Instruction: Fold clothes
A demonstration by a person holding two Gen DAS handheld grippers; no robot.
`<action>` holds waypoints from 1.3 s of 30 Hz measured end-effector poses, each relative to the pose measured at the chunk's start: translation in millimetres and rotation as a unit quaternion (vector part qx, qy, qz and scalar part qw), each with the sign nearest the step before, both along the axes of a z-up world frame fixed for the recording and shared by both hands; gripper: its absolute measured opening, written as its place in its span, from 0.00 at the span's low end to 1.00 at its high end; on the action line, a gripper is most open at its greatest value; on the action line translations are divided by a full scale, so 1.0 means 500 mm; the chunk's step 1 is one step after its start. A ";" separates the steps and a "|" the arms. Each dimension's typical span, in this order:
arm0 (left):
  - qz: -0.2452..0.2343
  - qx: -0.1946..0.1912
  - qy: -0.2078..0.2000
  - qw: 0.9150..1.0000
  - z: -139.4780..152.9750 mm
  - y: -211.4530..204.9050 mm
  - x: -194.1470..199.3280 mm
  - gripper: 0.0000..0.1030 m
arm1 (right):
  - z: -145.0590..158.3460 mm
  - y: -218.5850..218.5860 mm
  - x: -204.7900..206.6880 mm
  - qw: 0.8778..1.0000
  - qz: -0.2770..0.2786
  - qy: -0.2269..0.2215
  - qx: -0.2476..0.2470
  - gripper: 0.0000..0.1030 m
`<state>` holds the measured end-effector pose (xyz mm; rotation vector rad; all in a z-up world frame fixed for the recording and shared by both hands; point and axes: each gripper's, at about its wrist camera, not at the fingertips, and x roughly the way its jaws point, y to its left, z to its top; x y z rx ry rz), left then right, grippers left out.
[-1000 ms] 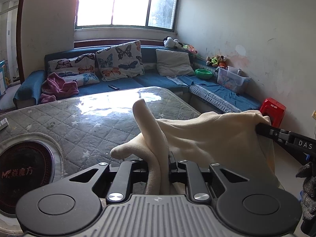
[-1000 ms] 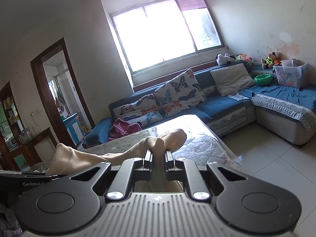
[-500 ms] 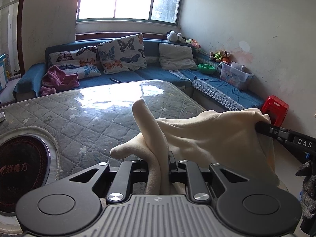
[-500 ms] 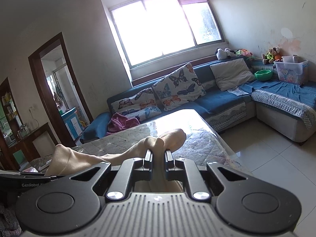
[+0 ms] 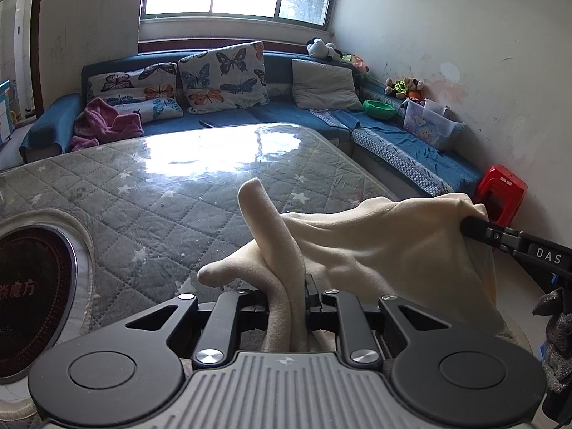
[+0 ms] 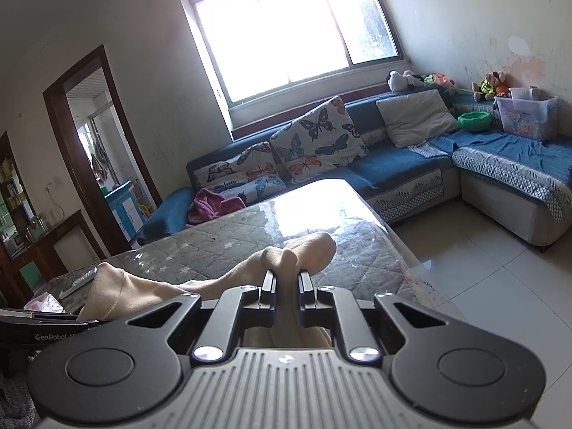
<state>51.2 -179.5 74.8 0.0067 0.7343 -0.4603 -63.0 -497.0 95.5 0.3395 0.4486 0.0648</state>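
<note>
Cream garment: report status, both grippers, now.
Left gripper shut on cream garment. Right gripper shut on it too. Garment held up between them over the table. Nothing in the way.

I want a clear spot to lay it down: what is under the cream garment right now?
The cream garment hangs pinched between the left gripper and right gripper, above the quilted table. The table surface directly beneath the cloth is hidden.
</note>
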 end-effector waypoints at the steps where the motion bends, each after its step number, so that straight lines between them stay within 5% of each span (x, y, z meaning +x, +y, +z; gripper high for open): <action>1: 0.000 0.000 0.003 1.000 -0.003 0.000 0.003 0.16 | -0.003 -0.001 0.003 1.000 0.000 0.002 0.000 0.10; 18: 0.013 0.004 0.049 0.999 -0.063 0.001 0.050 0.17 | -0.053 -0.003 0.069 0.999 0.006 0.044 -0.003 0.10; 39: 0.022 0.021 0.066 0.997 -0.095 0.007 0.061 0.30 | -0.105 -0.031 0.112 0.996 -0.006 0.094 -0.009 0.17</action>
